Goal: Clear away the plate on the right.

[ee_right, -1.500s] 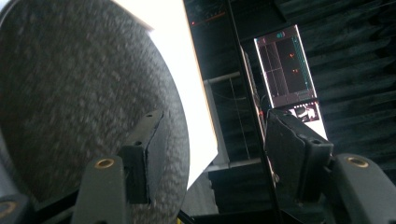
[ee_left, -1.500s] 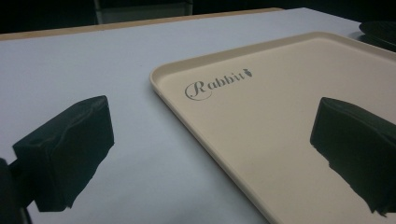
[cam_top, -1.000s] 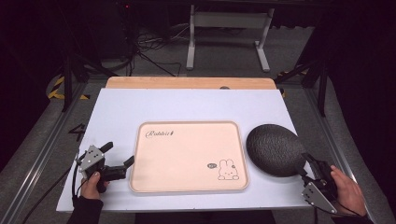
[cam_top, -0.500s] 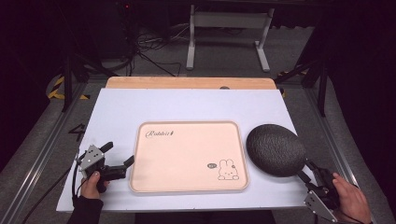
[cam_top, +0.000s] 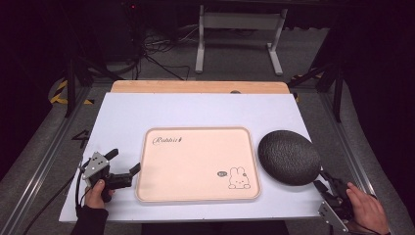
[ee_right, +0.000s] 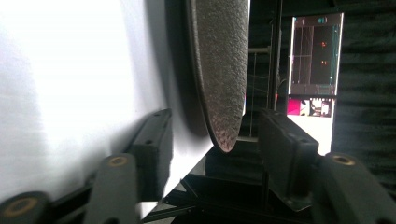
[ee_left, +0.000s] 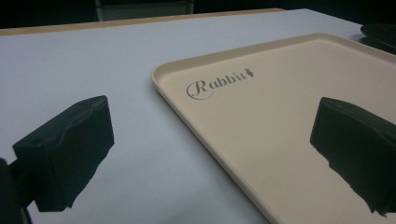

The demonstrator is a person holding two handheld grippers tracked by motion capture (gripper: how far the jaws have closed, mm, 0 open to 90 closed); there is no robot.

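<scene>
A dark, rough-textured oval plate [cam_top: 289, 157] lies on the white tabletop [cam_top: 195, 112], just beside the right edge of the cream tray [cam_top: 195, 164], which I'll take as the landmark; the two are close but apart. The tray sits in the middle of the tabletop, with "Rabbit" lettering at its far left corner and a small rabbit drawing at its near right corner.

The right gripper [cam_top: 327, 184] is off the tray's near right corner, at the plate's near right rim. In the right gripper view the plate [ee_right: 219, 70] is seen edge-on, with its rim [ee_right: 226, 140] between the two black jaws. The jaws have just been closing, but a gap shows on both sides of the rim, so they are released and not yet pressing on it.

The left gripper [cam_top: 123, 164] rests beside the tray's left edge, toward its near corner. In the left gripper view its jaws stand wide apart, straddling the tray's rim [ee_left: 210, 135], one over the tabletop, one over the tray, grasping nothing.
</scene>
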